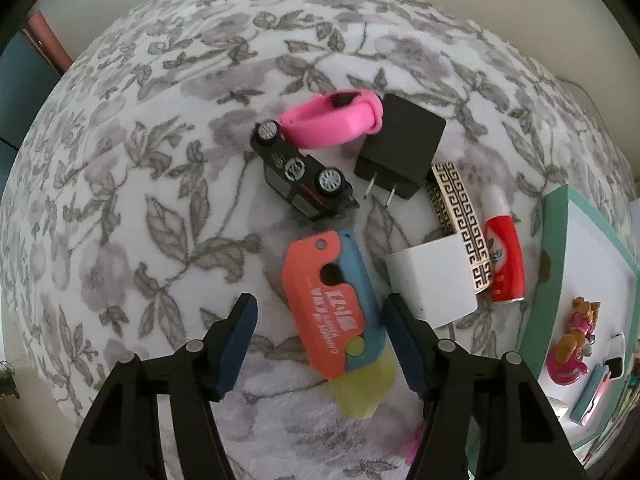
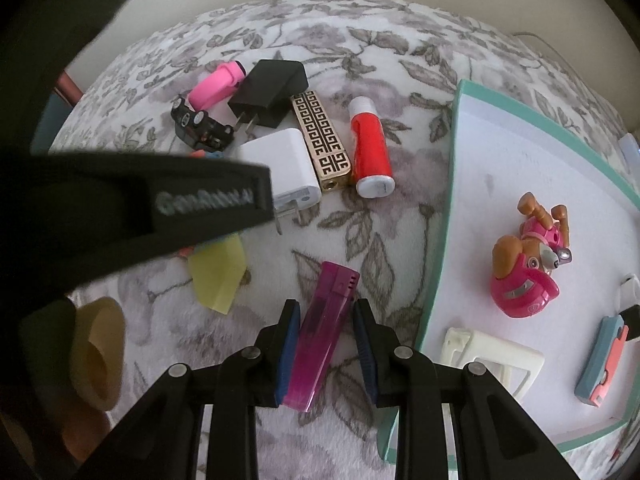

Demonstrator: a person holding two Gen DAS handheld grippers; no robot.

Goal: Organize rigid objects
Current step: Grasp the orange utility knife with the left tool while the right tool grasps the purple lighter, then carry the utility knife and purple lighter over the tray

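Observation:
In the left wrist view my left gripper [image 1: 318,312] is open, its jaws on either side of an orange, blue and yellow toy knife [image 1: 334,312] that lies on the floral blanket [image 1: 120,200]. In the right wrist view my right gripper [image 2: 325,314] is open around a purple lighter [image 2: 322,336] on the blanket, with small gaps at both sides. The left gripper's body [image 2: 140,208] crosses the left of that view and hides most of the knife; its yellow tip [image 2: 218,274] shows.
Behind the knife lie a pink band [image 1: 334,122], a black toy car [image 1: 304,176], a black charger [image 1: 400,146], a white charger [image 1: 432,280], a gold patterned lighter [image 1: 460,228] and a red tube [image 1: 502,248]. At right a teal-rimmed white tray [image 2: 440,208] holds a pink dog toy [image 2: 528,260], a white frame [image 2: 492,358] and a blue-orange knife [image 2: 606,364].

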